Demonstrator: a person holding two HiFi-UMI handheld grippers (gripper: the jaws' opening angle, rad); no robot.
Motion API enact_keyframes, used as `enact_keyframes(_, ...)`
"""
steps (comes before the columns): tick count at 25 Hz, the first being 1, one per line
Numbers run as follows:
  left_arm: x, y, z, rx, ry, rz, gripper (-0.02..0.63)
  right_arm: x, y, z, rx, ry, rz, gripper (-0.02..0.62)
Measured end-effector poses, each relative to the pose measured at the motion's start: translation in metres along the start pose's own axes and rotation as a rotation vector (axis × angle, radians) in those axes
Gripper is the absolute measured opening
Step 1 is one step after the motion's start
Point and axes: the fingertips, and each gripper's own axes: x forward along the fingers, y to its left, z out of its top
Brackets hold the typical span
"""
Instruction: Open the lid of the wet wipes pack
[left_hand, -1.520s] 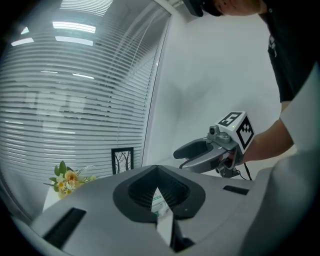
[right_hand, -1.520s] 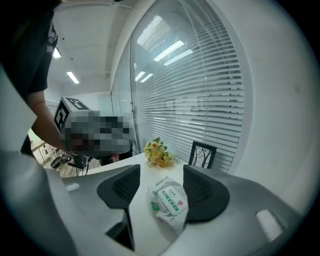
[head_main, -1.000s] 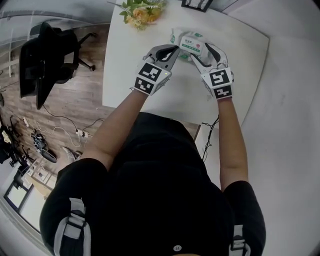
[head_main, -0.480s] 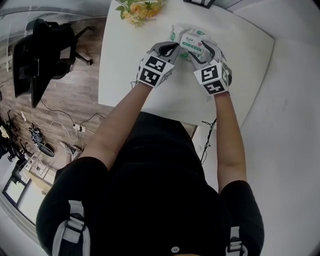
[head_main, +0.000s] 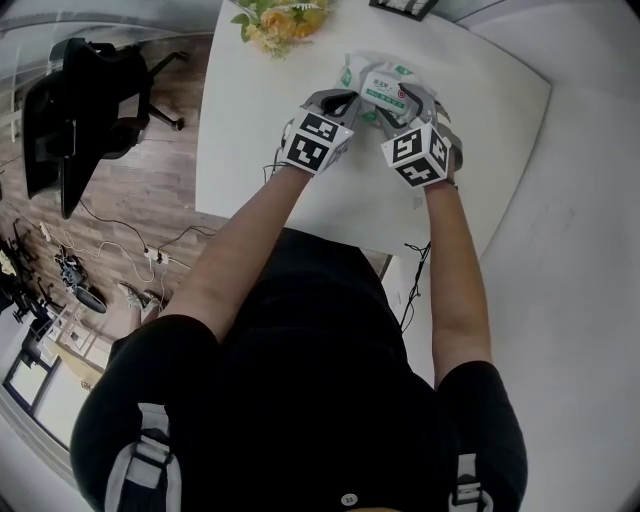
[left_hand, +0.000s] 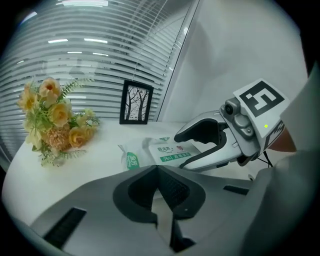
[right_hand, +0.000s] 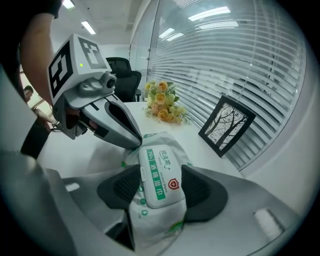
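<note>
The wet wipes pack is white and green with a white flip lid, and the lid is flat and closed. It rests on the white table. My right gripper straddles the pack, and its dark pads press on the pack's two long sides. In the left gripper view the right gripper hugs the pack from the right. My left gripper is shut with nothing in it. Its pointed tip sits at the pack's far left edge, by the lid.
A bunch of yellow artificial flowers and a black picture frame stand at the table's far side. A black office chair and cables lie on the wooden floor to the left. The table's near edge is just in front of my body.
Both grippers have come down and drawn closer together over the pack, each rolling a little. The pack stays between the right jaws.
</note>
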Motion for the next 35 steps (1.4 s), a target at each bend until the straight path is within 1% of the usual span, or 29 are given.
enact_keyframes(5, 0.003, 0.003, -0.004, -0.007, 0.026, 0.008, 0.001, 0.003, 0.001, 0.0, -0.012, 0.019, 0.012, 0.265)
enact_keyframes(11, 0.009, 0.002, -0.006, 0.022, 0.055, 0.019, 0.002, 0.001, -0.001, 0.001, -0.028, 0.018, 0.003, 0.265)
enact_keyframes(16, 0.006, 0.004, -0.007, -0.017, 0.083, 0.023, 0.002, -0.004, -0.002, 0.005, -0.019, 0.008, -0.009, 0.265)
enact_keyframes(21, 0.006, 0.005, -0.007, -0.012, 0.085, 0.026, 0.001, -0.008, -0.004, 0.012, -0.017, -0.012, -0.018, 0.265)
enact_keyframes(23, 0.005, 0.005, -0.007, -0.013, 0.09, 0.024, 0.001, -0.014, -0.008, 0.019, 0.001, -0.046, -0.032, 0.24)
enact_keyframes(26, 0.006, 0.005, -0.007, -0.013, 0.089, 0.022, 0.001, -0.025, -0.022, 0.032, 0.028, -0.101, -0.085, 0.199)
enact_keyframes(29, 0.005, 0.005, -0.008, -0.012, 0.089, 0.026, 0.001, -0.028, -0.035, 0.035, 0.042, -0.11, -0.114, 0.199)
enact_keyframes(35, 0.005, 0.004, -0.008, -0.01, 0.092, 0.021, 0.002, -0.023, -0.049, 0.028, 0.067, -0.095, -0.143, 0.199)
